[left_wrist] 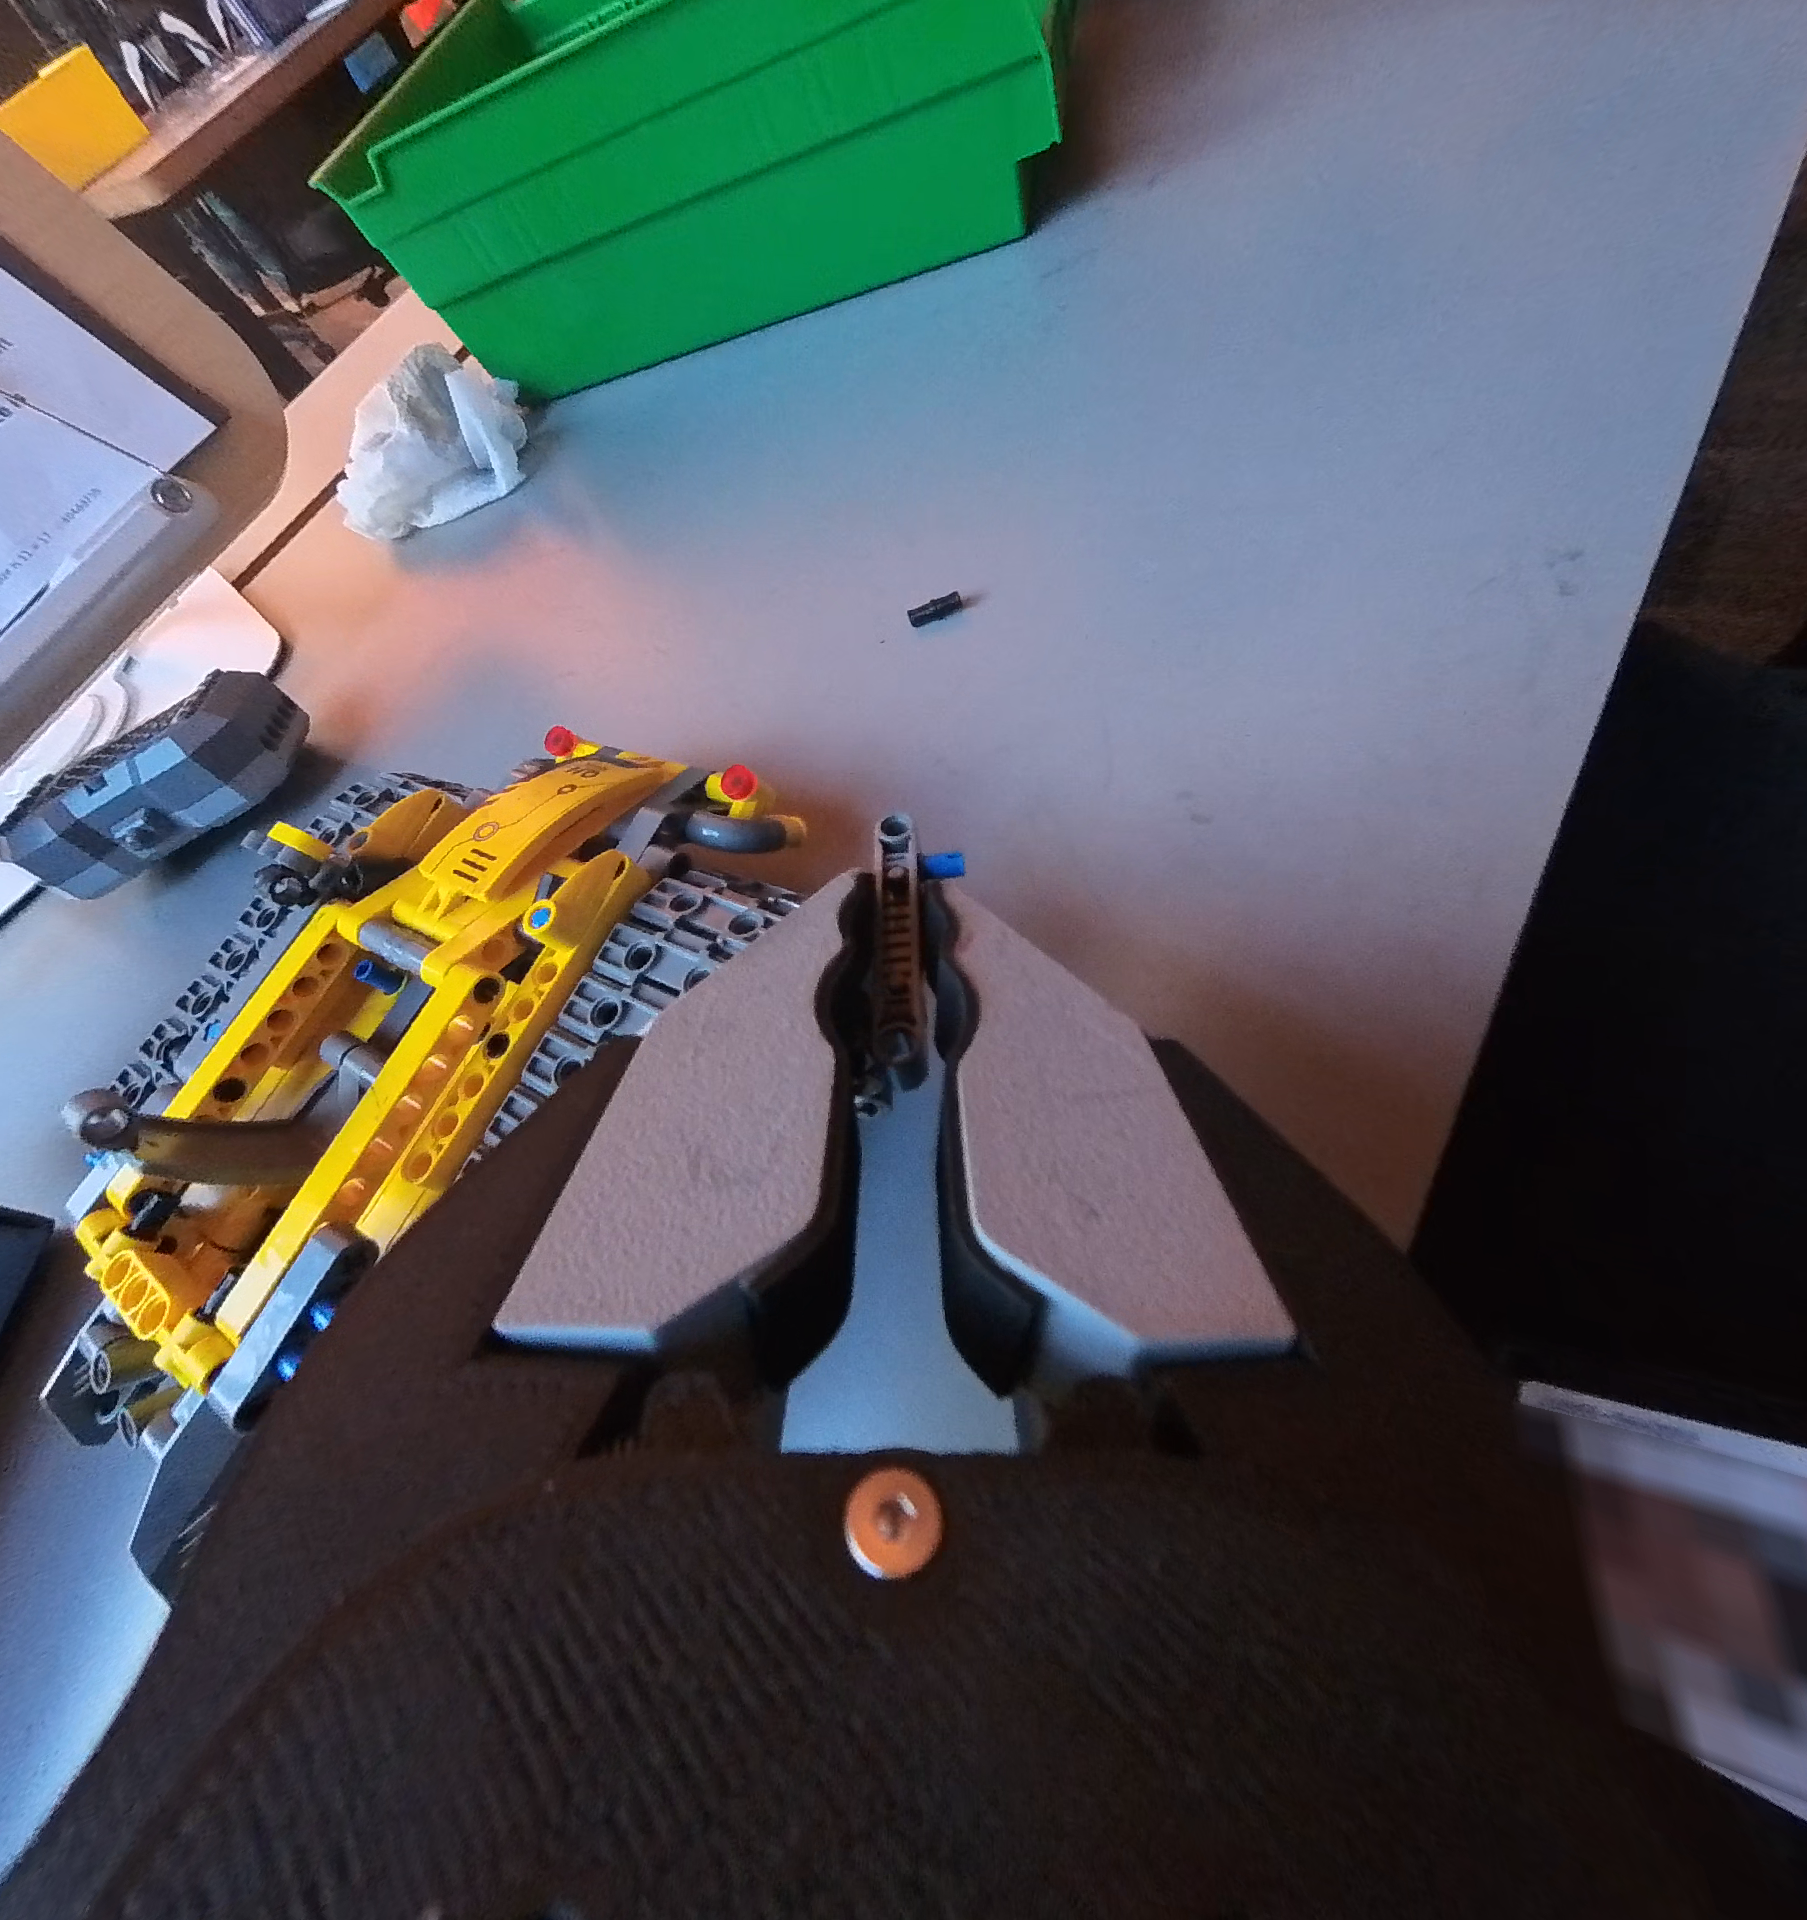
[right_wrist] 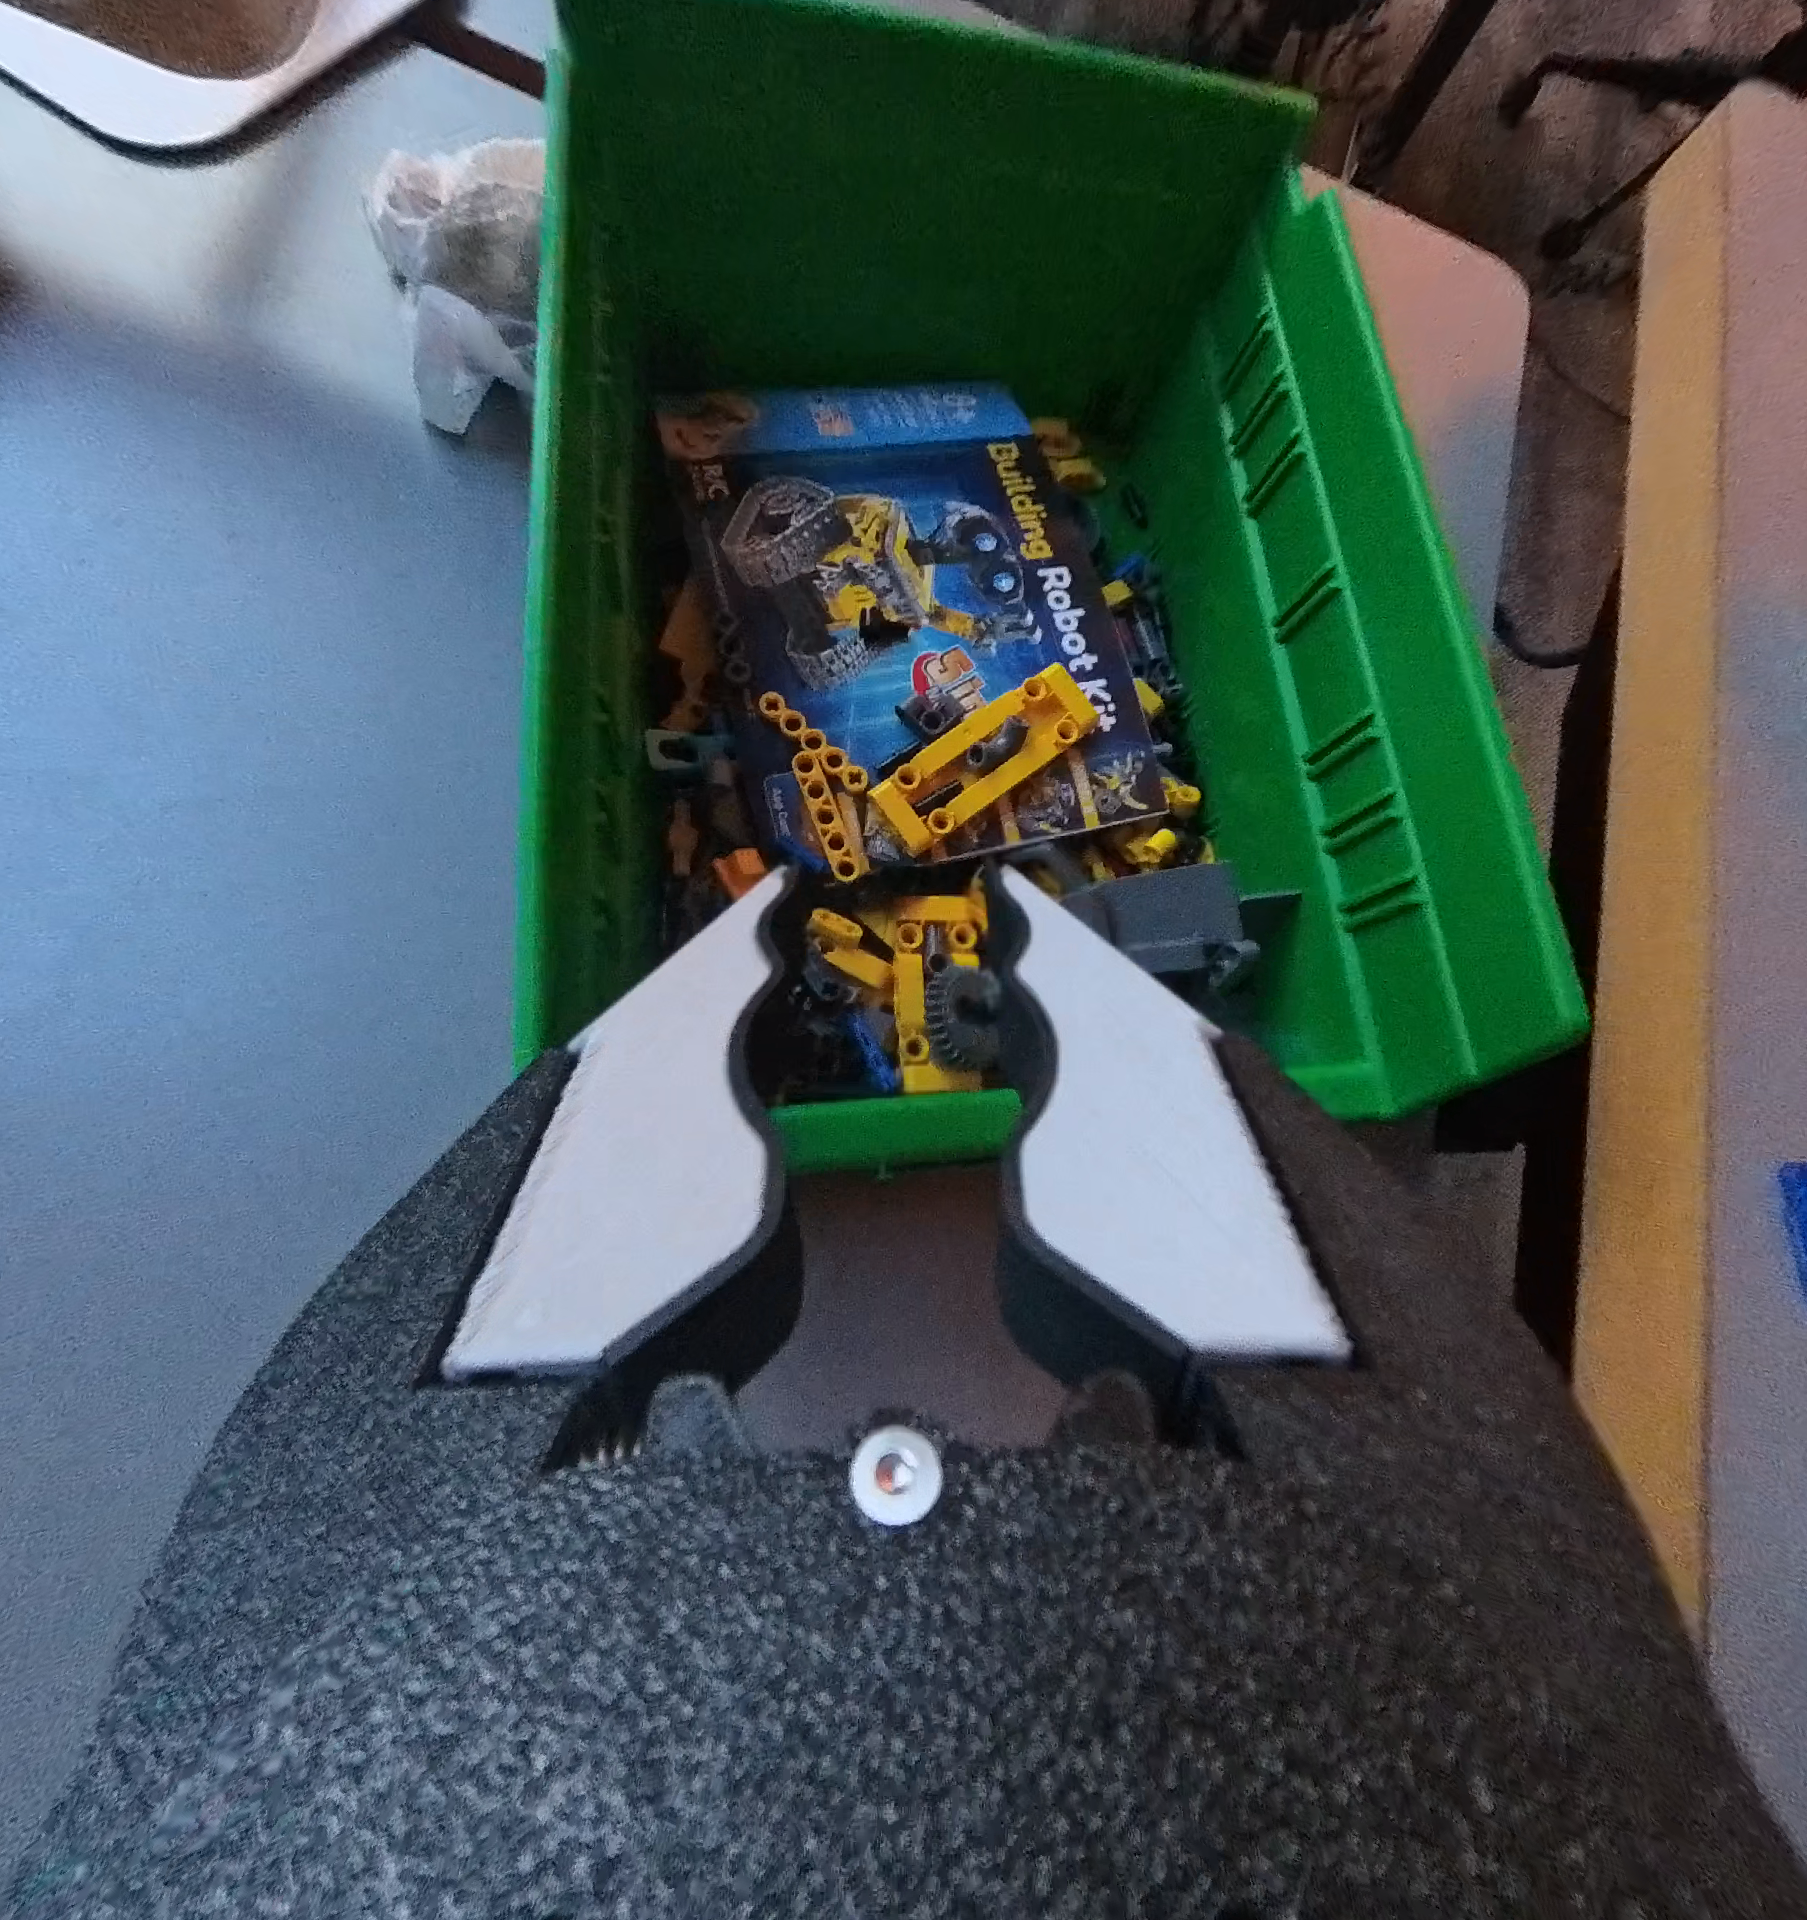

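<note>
A grey beam (left_wrist: 897, 940) with a blue pin is clamped between the closed left gripper (left_wrist: 899, 894), above the surface (left_wrist: 1242, 520), just right of the yellow tracked model (left_wrist: 400, 1029). The right gripper (right_wrist: 894, 894) is held open, empty, over loose parts in the green bin (right_wrist: 1325, 665).

Two black textured claw bodies (left_wrist: 904, 894) (right_wrist: 894, 894), pale grey wedge fingers (left_wrist: 712, 1143) (right_wrist: 660, 1143), one central silver screw each.

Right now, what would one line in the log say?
left gripper: shut on grey beam | beside yellow tracked model | right gripper: open, over green bin of loose pieces
</note>
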